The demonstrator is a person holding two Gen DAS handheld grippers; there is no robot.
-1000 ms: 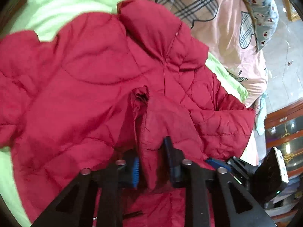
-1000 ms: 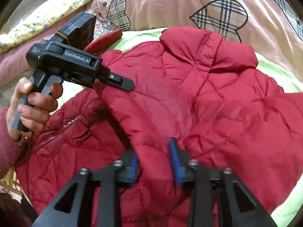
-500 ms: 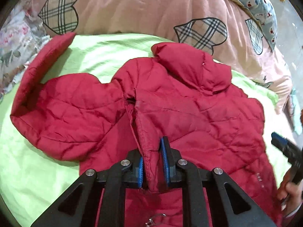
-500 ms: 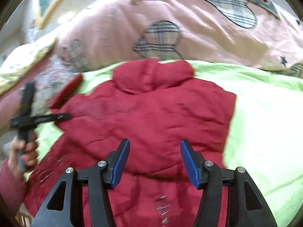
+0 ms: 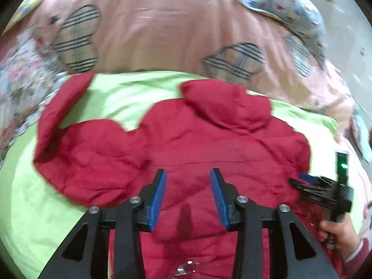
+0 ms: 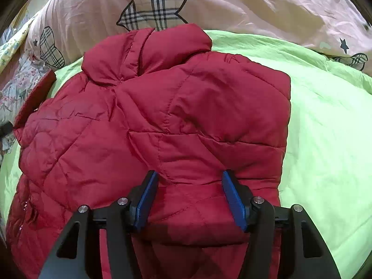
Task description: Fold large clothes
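We see the red jacket (image 5: 209, 153) spread on the green sheet (image 5: 34, 209), collar toward the pink quilt (image 5: 174, 23). Our left gripper (image 5: 187, 196) and right gripper (image 6: 189, 200) are opening, released, above its fabric.

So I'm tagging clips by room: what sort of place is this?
Most likely a bedroom: the red jacket lies on a bed with a green sheet, beside a pink quilt with plaid hearts.

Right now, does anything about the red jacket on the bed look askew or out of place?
Yes. On the red jacket, one sleeve sticks out sideways and bends up over the green sheet toward the floral bedding, unfolded. The other side is already folded in, so the jacket looks lopsided.
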